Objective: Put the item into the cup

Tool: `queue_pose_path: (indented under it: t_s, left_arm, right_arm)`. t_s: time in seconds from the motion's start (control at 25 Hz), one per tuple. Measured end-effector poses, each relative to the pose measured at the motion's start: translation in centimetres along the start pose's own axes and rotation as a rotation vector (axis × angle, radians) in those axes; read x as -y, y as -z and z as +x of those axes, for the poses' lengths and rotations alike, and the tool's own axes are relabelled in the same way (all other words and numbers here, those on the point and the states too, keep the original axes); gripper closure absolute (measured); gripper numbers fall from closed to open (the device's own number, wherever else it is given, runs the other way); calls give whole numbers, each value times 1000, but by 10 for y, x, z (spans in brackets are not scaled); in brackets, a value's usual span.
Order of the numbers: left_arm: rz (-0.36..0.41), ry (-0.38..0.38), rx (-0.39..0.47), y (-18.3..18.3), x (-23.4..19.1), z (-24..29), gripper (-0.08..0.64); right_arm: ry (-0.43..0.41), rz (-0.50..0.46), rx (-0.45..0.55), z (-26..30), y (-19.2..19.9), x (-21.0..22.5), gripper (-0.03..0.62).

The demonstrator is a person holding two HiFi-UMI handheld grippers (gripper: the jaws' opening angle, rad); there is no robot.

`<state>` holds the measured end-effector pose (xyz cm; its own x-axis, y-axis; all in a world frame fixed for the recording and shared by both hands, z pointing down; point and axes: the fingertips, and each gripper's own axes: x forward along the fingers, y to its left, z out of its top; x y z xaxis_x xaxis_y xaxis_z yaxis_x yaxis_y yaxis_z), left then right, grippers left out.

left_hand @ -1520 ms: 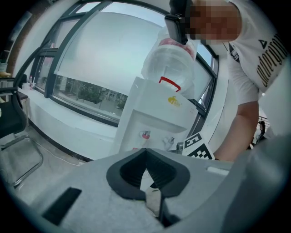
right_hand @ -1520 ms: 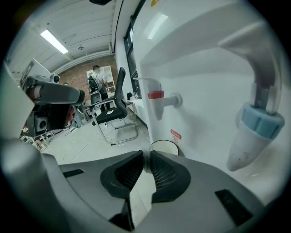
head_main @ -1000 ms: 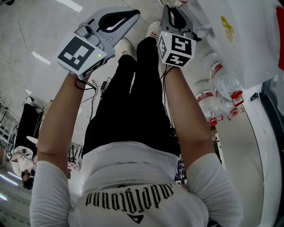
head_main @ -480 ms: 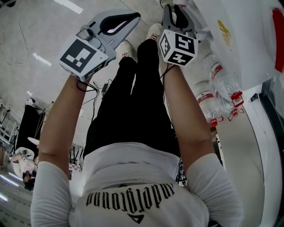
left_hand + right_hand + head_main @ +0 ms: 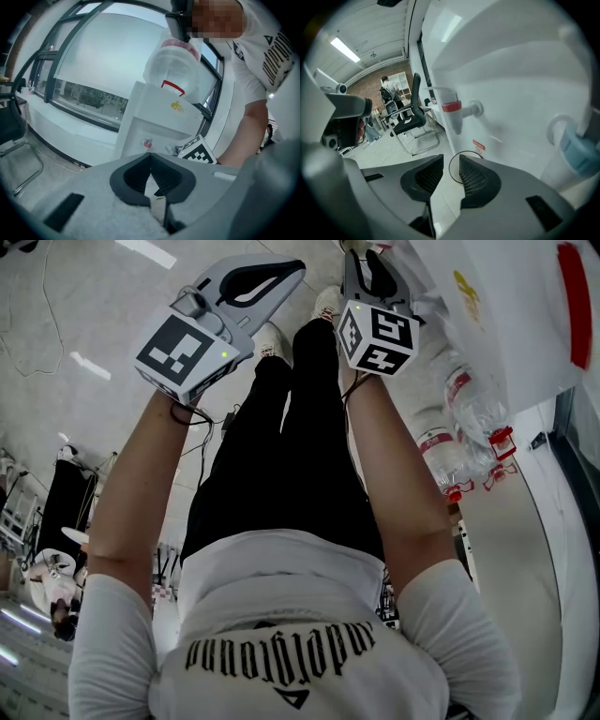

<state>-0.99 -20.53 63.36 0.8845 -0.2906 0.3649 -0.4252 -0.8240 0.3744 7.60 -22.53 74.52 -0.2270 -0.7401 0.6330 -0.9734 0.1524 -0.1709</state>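
No cup or loose item shows in any view. The head view looks down on my own arms and legs. My left gripper [image 5: 286,270] is raised at the upper left, its marker cube facing the camera. In the left gripper view the left gripper [image 5: 150,157] is shut, pads meeting at the tip with nothing between them. My right gripper [image 5: 367,261] is held close to a white water dispenser [image 5: 511,89]. The right gripper [image 5: 449,161] is open by a narrow gap. A thin dark ring [image 5: 454,159] shows between the pads; I cannot tell what it is.
The dispenser [image 5: 154,117] carries an upturned water bottle [image 5: 172,70] and has a red tap [image 5: 452,110]. Spare bottles [image 5: 473,399] lie beside it on the floor. A black office chair [image 5: 410,124] and a person [image 5: 386,91] are further back.
Both grippers have drifted slightly up and to the right in the head view. Their jaws look the same as before.
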Motion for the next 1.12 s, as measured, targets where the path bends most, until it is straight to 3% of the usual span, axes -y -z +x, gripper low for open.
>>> queue_pose_path:
  t_s: [0.4, 0.68, 0.84, 1.12]
  left_arm:
    - [-5, -39, 70, -40, 9, -43, 548]
    - [22, -91, 95, -75, 32, -87, 548]
    - [5, -116, 136, -97, 42, -115, 548]
    - [49, -139, 163, -143, 74, -165, 548]
  right_arm:
    - [-154, -112, -4, -37, -39, -54, 559]
    - [-262, -218, 65, -101, -102, -79, 575]
    - [-292, -265, 105, -138, -136, -97, 575]
    - [-330, -322, 191, -216, -199, -125, 575]
